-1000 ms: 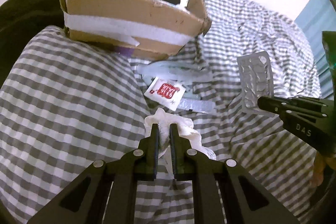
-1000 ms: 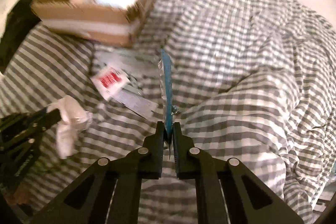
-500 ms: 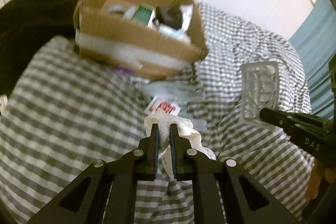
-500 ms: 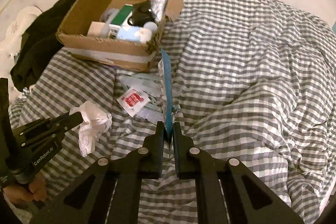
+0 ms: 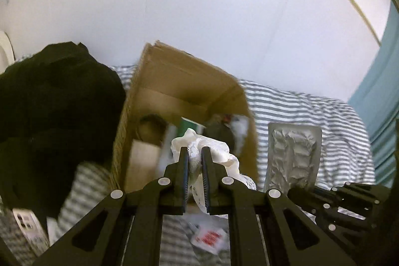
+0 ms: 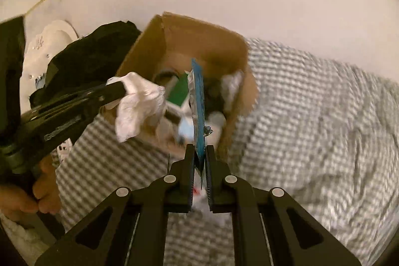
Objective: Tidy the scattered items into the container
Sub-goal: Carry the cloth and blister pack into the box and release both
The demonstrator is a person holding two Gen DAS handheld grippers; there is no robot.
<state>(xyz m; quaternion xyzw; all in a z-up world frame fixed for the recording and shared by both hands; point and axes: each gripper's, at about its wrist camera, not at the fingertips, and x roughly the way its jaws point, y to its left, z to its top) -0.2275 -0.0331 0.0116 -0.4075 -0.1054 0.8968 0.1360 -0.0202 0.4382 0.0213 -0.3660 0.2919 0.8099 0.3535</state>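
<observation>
An open cardboard box point(image 5: 174, 81) point(image 6: 219, 41) with several items inside sits on a grey checked bed cover. My left gripper point(image 5: 194, 153) point(image 6: 119, 89) is shut on a crumpled white tissue point(image 5: 214, 148) point(image 6: 139, 101) and holds it over the box's near rim. My right gripper point(image 6: 199, 153) point(image 5: 294, 193) is shut on a silver blister pack point(image 5: 294, 156) with a blue back point(image 6: 198, 101), held upright beside the box's right wall.
A black garment point(image 5: 49, 101) point(image 6: 92, 59) lies left of the box. A red and white sachet point(image 5: 209, 238) lies on the bed cover point(image 6: 311, 116) below my left gripper. A white wall stands behind the box. A teal curtain point(image 5: 379, 96) hangs at the right.
Both grippers have moved forward and up from the bed to the box, carrying the tissue and the blister pack. The box now fills the middle of both views.
</observation>
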